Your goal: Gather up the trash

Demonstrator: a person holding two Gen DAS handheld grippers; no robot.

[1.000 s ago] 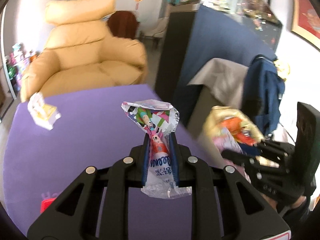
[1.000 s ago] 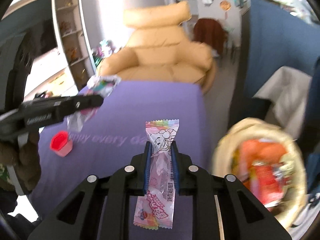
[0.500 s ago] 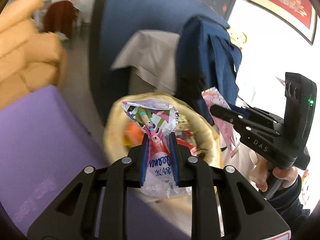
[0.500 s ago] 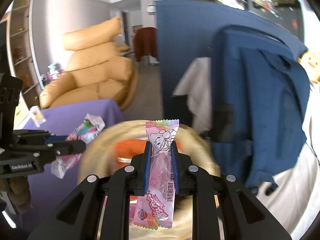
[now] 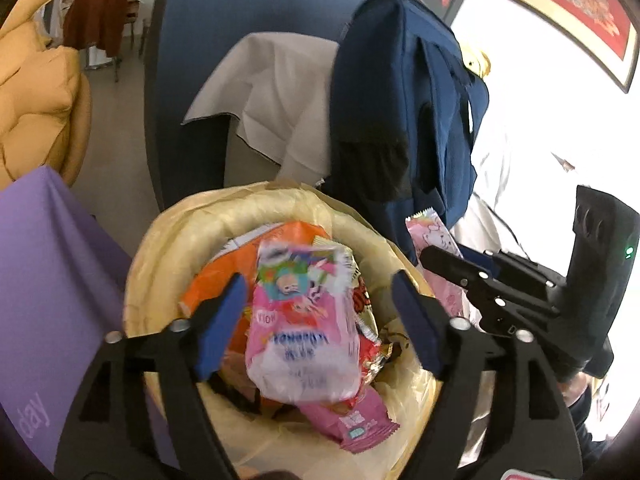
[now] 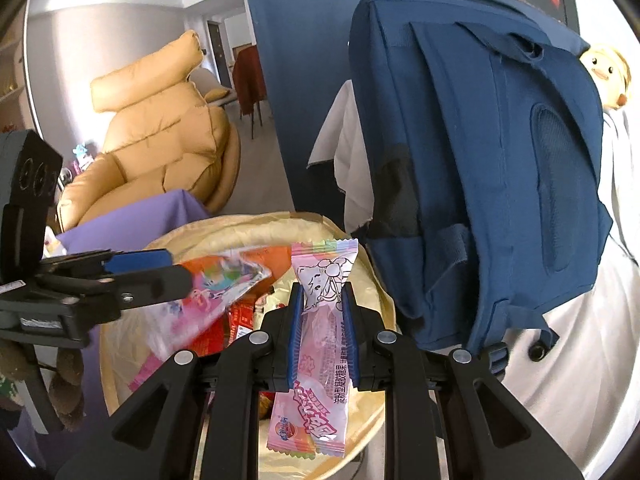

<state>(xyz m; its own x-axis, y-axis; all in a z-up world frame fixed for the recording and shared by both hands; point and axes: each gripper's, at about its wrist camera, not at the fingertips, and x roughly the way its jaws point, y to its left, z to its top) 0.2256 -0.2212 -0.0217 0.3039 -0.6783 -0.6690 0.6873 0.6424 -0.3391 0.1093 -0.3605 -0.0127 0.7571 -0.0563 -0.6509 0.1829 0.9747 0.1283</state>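
A: Start at the tongs. How does the left gripper stand?

B: Its jaws have just been opening and now stand wide apart. The pink snack wrapper lies between them in the lower middle of the left wrist view, blurred; neither pad presses on it. I judge it is dropping into the bin beneath.

A: And the right gripper?

B: Clamped on a pink candy wrapper, pads tight on both its sides, at the centre bottom of its own view. In the left wrist view it shows at the right of the frame, at the bin's rim.

A: Which way does that candy wrapper point?

B: Its long axis runs along the fingers: the crimped rainbow end sticks out past the fingertips toward the top of the frame, the printed end hangs back toward the camera.

A: What could go wrong?

B: The bin is lined with a yellowish bag and already heaped with orange and red packets. The loosened wrapper is light and could slide off the heap over the rim. The right gripper seems to sit over the bin's edge near the blue backpack; opening there might drop the candy wrapper outside. The two grippers are also near each other and could knock together.
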